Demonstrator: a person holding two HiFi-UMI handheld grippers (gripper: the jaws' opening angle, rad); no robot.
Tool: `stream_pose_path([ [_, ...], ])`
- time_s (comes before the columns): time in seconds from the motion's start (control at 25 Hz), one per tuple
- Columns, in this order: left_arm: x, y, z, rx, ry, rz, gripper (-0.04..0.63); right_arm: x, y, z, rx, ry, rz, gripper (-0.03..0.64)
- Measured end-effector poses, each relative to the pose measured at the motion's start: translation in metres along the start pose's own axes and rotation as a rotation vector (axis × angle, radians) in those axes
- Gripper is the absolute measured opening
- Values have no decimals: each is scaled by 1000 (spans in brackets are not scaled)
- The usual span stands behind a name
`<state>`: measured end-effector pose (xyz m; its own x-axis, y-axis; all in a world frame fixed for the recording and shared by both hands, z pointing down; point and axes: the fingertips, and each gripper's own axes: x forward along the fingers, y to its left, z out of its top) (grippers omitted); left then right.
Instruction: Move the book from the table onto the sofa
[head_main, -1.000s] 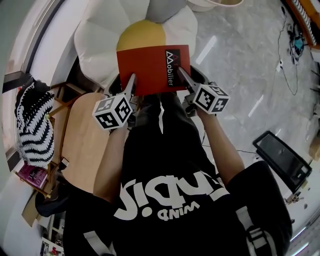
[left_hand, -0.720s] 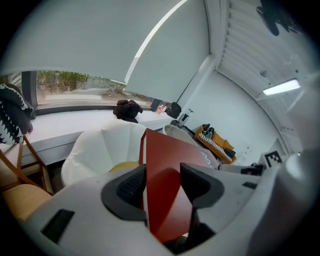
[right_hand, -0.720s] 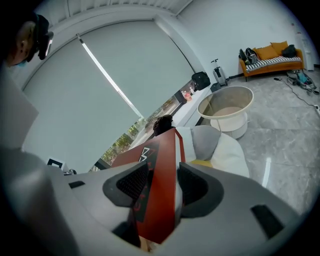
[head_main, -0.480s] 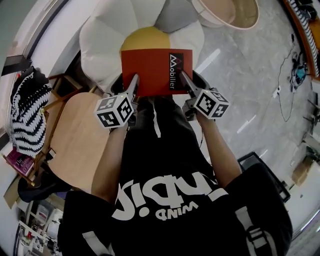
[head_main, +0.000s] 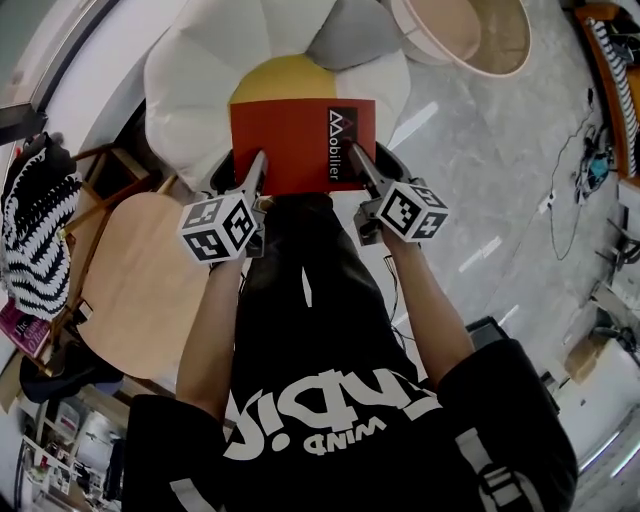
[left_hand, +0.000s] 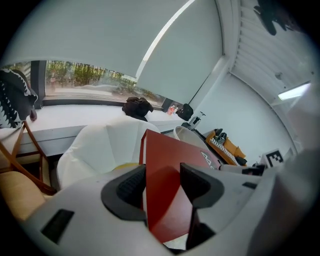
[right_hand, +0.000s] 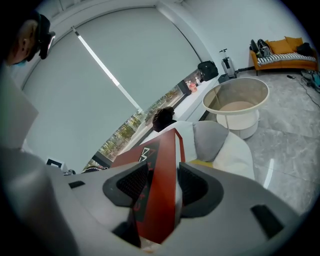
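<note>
Two grippers share one load: the left gripper (head_main: 257, 165) and the right gripper (head_main: 353, 152) both pinch the red book (head_main: 298, 140) by the edge nearest the person. In the left gripper view, both jaw pads are pressed onto the red cover, one on each face. The right gripper view shows the same clamp on the side carrying the dark strip with white lettering. The book is level, cover up, over the yellow middle of the white petal-shaped sofa (head_main: 190, 70). No view shows whether it touches the cushion (the left gripper view hints at air under it). The sofa's grey petal (head_main: 355, 40) sits at its far side, just past the book. A round wooden table (head_main: 140, 285) stands left of the sofa, on the person's side of it. A pale tub-shaped side table (head_main: 470, 35) stands right of the sofa on the marble floor (head_main: 480, 150). A black-and-white striped bundle (head_main: 35, 235) hangs further left of the sofa.
</note>
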<state>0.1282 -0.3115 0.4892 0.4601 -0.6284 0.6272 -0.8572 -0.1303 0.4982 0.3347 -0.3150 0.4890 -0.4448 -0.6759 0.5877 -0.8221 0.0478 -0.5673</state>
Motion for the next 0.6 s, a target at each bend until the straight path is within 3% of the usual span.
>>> stream_pose_path([
  [0.6, 80, 62, -35, -28, 19, 37, 222, 92, -54, -34, -8, 28, 9, 195],
])
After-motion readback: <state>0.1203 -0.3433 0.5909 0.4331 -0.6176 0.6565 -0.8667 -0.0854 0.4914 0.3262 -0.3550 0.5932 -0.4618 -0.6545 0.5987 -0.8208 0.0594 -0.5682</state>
